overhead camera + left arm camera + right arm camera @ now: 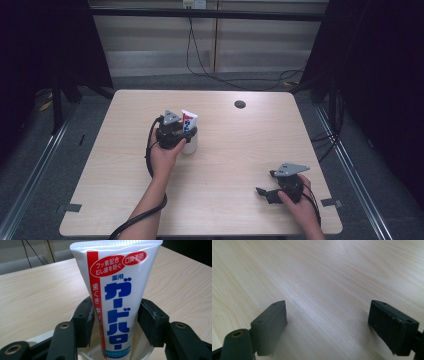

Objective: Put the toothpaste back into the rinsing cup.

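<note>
A white toothpaste tube [189,120] with red and blue print stands upright in a white cup [190,146] left of the table's middle. In the left gripper view the tube [117,290] rises out of the cup's rim [80,307]. My left gripper [116,312] has one pad close on each side of the tube, which does not look squeezed. In the high view this gripper [185,134] comes at the cup from the left. My right gripper [265,191] rests low near the front right corner, open, with bare wood between its jaws [328,315].
The light wooden table [230,150] has a round cable hole [240,104] at the back right. Black cables [200,65] trail on the floor beyond the far edge. Dark frames stand at both sides.
</note>
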The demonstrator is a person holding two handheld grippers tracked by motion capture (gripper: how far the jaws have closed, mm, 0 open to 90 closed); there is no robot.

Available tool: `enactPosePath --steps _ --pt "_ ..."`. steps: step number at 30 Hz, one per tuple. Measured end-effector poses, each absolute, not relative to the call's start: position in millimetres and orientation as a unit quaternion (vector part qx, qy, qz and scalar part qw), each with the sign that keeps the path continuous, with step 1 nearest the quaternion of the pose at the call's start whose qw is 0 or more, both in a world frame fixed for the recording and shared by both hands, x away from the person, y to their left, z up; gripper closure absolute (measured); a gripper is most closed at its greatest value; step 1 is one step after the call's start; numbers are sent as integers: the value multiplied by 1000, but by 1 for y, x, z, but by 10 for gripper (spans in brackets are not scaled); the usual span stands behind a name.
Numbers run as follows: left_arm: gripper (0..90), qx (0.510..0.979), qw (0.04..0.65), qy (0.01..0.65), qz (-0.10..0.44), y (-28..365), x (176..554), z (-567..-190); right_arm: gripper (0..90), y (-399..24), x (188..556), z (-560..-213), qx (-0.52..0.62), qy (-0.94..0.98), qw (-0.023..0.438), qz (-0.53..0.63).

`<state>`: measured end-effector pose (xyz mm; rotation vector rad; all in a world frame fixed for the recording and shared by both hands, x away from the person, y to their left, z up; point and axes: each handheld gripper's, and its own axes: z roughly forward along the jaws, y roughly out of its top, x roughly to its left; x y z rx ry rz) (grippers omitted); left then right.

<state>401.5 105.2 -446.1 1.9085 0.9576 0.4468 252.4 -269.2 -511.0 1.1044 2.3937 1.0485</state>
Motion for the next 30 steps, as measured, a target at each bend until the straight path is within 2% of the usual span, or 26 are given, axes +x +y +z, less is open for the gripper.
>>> enactPosePath --steps 9,23,30 --pt "403 777 460 391 180 106 402 -444 149 -269 252 -511 385 834 152 365" --pt "370 782 456 386 179 107 403 -439 149 -269 252 -511 385 834 152 365" --pt "307 782 458 384 173 107 403 -436 149 -269 252 -511 385 834 152 365"
